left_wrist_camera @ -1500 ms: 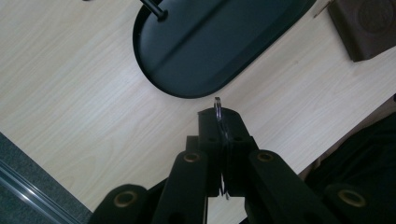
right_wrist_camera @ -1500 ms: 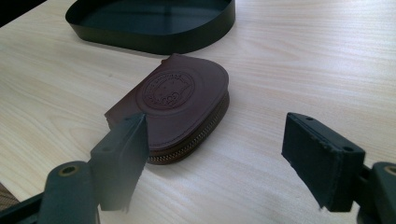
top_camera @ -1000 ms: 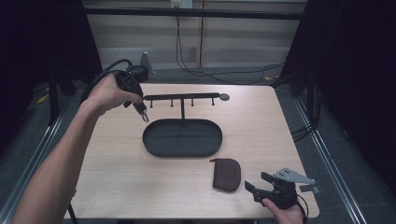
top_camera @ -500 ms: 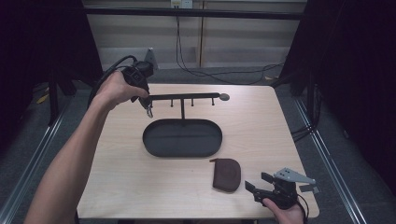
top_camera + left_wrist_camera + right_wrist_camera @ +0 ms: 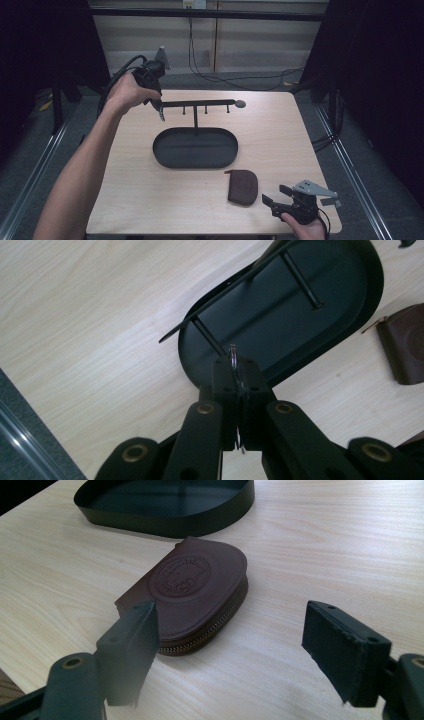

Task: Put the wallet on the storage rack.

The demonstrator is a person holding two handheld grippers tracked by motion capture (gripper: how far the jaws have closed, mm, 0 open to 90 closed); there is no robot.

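A black stand has an oval tray (image 5: 165, 150) and a horizontal bar with pegs (image 5: 200, 104) on a post. My left gripper (image 5: 159, 111) hovers at the bar's left end, shut on a metal key ring (image 5: 233, 356) that hangs just by the end peg (image 5: 205, 335). In the left gripper view, my left gripper (image 5: 234, 377) looks down on the tray (image 5: 320, 270). A brown leather zip pouch (image 5: 242, 186) lies in front of the tray. Right of the pouch, my right gripper (image 5: 274, 196) stands open. In the right gripper view, the pouch (image 5: 195, 590) lies just beyond the right gripper (image 5: 235, 642).
The light wooden table (image 5: 140, 200) ends close behind the right gripper. Black cables (image 5: 220, 80) run along the floor behind the table. A metal rail (image 5: 345, 150) runs along the table's right side.
My left gripper, with the key ring, has moved right and away from me to the bar's left end. The right gripper and pouch have stayed put.
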